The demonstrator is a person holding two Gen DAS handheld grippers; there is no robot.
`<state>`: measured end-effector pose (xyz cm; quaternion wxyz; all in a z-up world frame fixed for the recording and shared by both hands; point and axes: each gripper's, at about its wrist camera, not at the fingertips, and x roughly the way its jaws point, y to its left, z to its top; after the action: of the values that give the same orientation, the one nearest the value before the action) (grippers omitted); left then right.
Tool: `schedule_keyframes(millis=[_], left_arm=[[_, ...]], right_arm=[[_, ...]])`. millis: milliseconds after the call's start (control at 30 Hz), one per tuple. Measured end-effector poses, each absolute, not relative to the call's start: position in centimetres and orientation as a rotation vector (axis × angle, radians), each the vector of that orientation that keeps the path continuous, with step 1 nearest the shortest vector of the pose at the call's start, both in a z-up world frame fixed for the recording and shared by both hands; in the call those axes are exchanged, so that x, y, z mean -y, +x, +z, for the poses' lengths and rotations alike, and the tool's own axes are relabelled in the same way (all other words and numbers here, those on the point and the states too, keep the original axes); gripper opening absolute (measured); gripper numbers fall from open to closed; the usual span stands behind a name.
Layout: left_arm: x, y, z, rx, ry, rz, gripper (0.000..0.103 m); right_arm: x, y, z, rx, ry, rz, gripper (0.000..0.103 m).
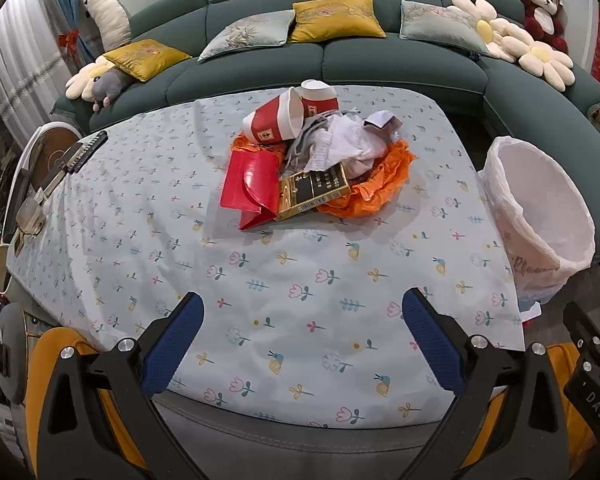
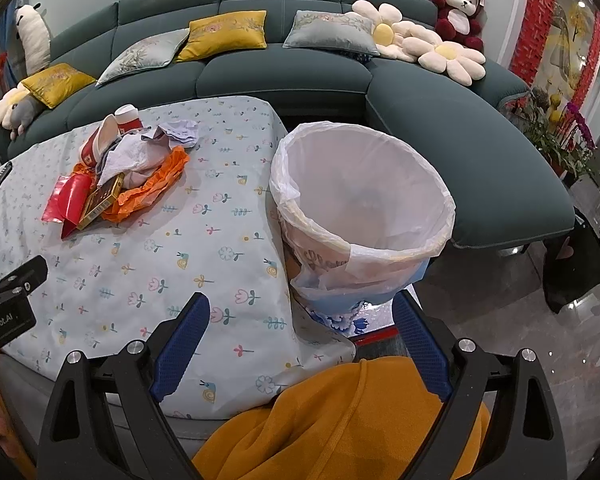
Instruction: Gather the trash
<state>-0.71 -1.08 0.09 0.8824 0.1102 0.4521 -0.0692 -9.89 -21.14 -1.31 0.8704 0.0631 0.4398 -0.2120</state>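
On the table [image 1: 260, 300], before any pickup: a trash pile waits opposite a lined bin.

The heap sits toward 12 o'clock in the left wrist view: two red paper cups [image 1: 292, 114] tipped over, crumpled white tissue [image 1: 340, 144], a red envelope [image 1: 252, 188] and a gold-and-black carton [image 1: 312, 190], all resting on orange crinkled paper [image 1: 380, 192]. The bin [image 2: 364, 208], fitted with a white liner and apparently empty, stands at the table's edge at 3 o'clock, probably placed within short reach of the pile. The left gripper [image 1: 300, 344] and right gripper [image 2: 300, 344] both hover with jaws spread wide, nothing between them, tilted downward as if ready to approach.
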Motion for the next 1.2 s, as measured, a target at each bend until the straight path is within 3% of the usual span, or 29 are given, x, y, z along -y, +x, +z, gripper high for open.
schedule_keyframes(millis=[1200], left_arm=[[1.6, -1.26, 0.04, -0.913, 0.258, -0.163, 0.095]], right_arm=[[21.08, -10.02, -1.55, -0.922, 0.132, -0.443, 0.089]])
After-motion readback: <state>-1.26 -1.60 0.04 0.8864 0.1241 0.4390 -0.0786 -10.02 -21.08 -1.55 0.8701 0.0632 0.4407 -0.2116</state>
